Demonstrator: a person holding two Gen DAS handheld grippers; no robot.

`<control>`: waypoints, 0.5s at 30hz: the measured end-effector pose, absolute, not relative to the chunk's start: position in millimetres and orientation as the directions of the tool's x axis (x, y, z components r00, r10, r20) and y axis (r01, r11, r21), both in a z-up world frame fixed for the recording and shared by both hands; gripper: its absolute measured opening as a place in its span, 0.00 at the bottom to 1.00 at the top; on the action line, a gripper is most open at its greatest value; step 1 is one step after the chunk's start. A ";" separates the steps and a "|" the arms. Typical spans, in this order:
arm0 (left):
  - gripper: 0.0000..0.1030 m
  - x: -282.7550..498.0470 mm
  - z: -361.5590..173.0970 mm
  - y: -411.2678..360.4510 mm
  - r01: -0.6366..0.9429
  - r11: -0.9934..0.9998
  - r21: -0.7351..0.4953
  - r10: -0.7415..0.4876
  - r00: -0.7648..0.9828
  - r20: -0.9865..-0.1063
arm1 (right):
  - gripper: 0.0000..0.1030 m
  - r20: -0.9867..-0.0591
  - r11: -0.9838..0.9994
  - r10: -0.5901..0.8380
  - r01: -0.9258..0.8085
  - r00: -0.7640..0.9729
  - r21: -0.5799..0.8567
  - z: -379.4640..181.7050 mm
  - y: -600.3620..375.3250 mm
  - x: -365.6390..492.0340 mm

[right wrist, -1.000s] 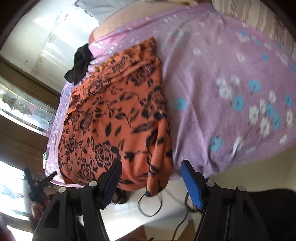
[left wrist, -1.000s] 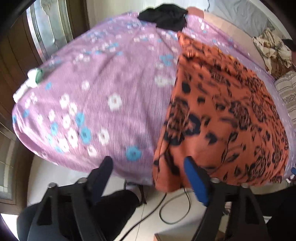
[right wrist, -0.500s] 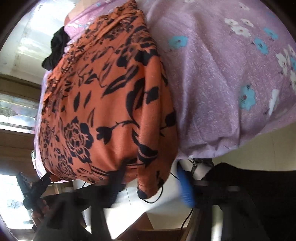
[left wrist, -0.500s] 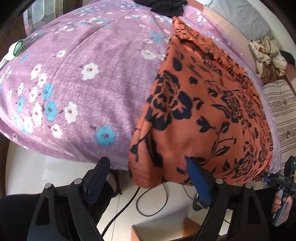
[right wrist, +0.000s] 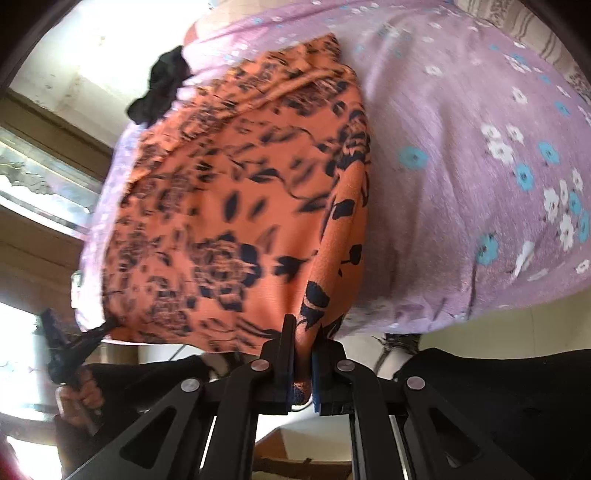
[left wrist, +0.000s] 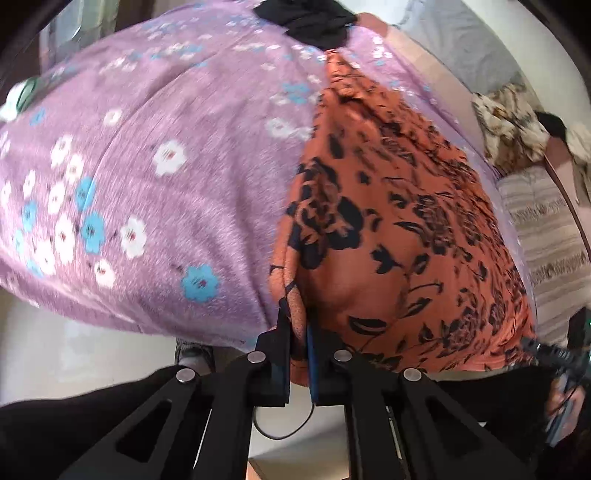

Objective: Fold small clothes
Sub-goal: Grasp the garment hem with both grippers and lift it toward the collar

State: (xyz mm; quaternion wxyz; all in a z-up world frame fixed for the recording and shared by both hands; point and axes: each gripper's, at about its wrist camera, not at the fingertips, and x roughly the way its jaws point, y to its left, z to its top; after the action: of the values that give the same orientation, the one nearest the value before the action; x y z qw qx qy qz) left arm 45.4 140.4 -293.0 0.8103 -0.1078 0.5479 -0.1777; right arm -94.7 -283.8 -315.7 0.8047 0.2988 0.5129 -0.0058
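Both grippers, wide open a second ago, have now closed on the near hem of the orange garment [left wrist: 388, 229] — left gripper [left wrist: 300, 332] on its left corner, right gripper [right wrist: 303, 334] on its right — so the fold can likely start across the purple sheet [left wrist: 155, 192], toward the black cloth [left wrist: 310, 18] beyond.

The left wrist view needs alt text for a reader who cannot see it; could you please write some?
The left gripper is shut on the near corner of an orange garment with a black floral print, spread on a purple flowered bedsheet. A black cloth lies at the sheet's far edge.
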 end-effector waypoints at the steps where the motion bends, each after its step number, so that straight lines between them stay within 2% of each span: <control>1: 0.07 45.8 -289.4 138.6 0.185 0.911 -0.368 -0.411 0.341 -0.846 | 0.06 -0.811 0.809 0.320 0.304 0.489 0.503 -308.0 -285.6 -95.9; 8: 0.07 55.6 -255.5 134.0 0.255 0.879 -0.404 -0.474 0.367 -0.800 | 0.06 -0.668 0.709 0.419 0.238 0.615 0.664 -270.3 -304.6 -104.2; 15: 0.07 100.4 -184.8 134.7 0.326 0.825 -0.462 -0.564 0.416 -0.713 | 0.06 -0.504 0.611 0.476 0.142 0.721 0.779 -230.8 -327.3 -78.8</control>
State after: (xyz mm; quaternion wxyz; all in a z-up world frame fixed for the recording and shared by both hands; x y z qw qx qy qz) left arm 100.4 134.7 -184.8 0.8320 -0.1265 0.4693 -0.2675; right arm -78.8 -327.3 -230.8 0.8221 0.4294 0.3598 0.1015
